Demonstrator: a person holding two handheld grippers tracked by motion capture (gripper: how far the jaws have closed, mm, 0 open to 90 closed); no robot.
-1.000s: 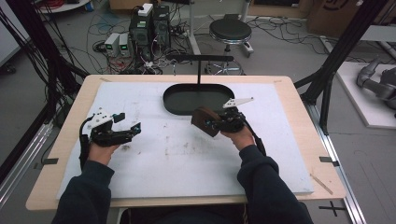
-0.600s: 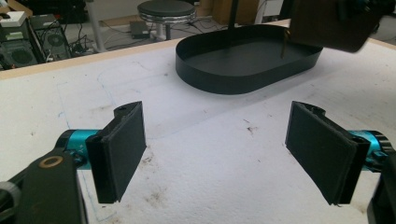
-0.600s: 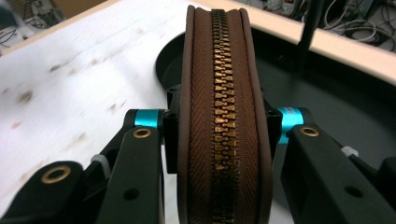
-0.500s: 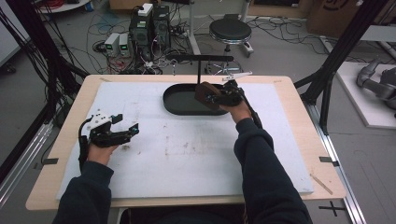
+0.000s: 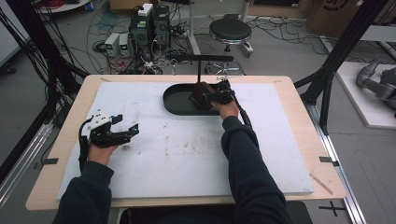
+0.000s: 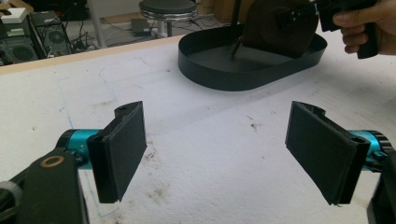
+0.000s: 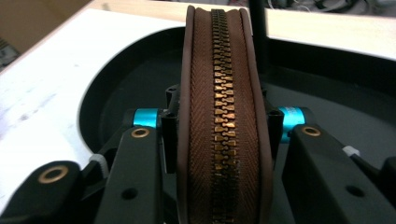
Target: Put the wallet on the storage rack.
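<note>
A lab floor strewn with cables, power boxes and a round black stool (image 5: 229, 29) lies beyond a wooden table (image 5: 299, 100) covered by a scuffed white sheet (image 5: 187, 154). Near the sheet's far edge sits a shallow black oval tray (image 5: 176, 101) with a thin black post (image 5: 198, 73) rising from it to a horizontal bar.

The right gripper (image 5: 210, 95) is reached out over the tray, its jaws pressed against the two flat sides of a brown zippered case (image 5: 201, 92) — a rounded pouch held on edge. In the right gripper view the case (image 7: 223, 121) stands upright between the jaws, its brass zipper (image 7: 223, 107) running straight up the middle and closed along the whole visible length, with the tray's dark floor (image 7: 140, 88) behind it. The left gripper view shows the case (image 6: 275, 25) over the tray (image 6: 219, 70), low inside the rim (whether it touches the floor cannot be told). Apart from the case and the post, the tray holds nothing that can be made out.

The left gripper (image 5: 122, 134) rests low over the sheet at the near left, well apart from the tray — its jaws spread wide, with bare smudged sheet (image 6: 215, 154) between the two black pads (image 6: 123, 149).
</note>
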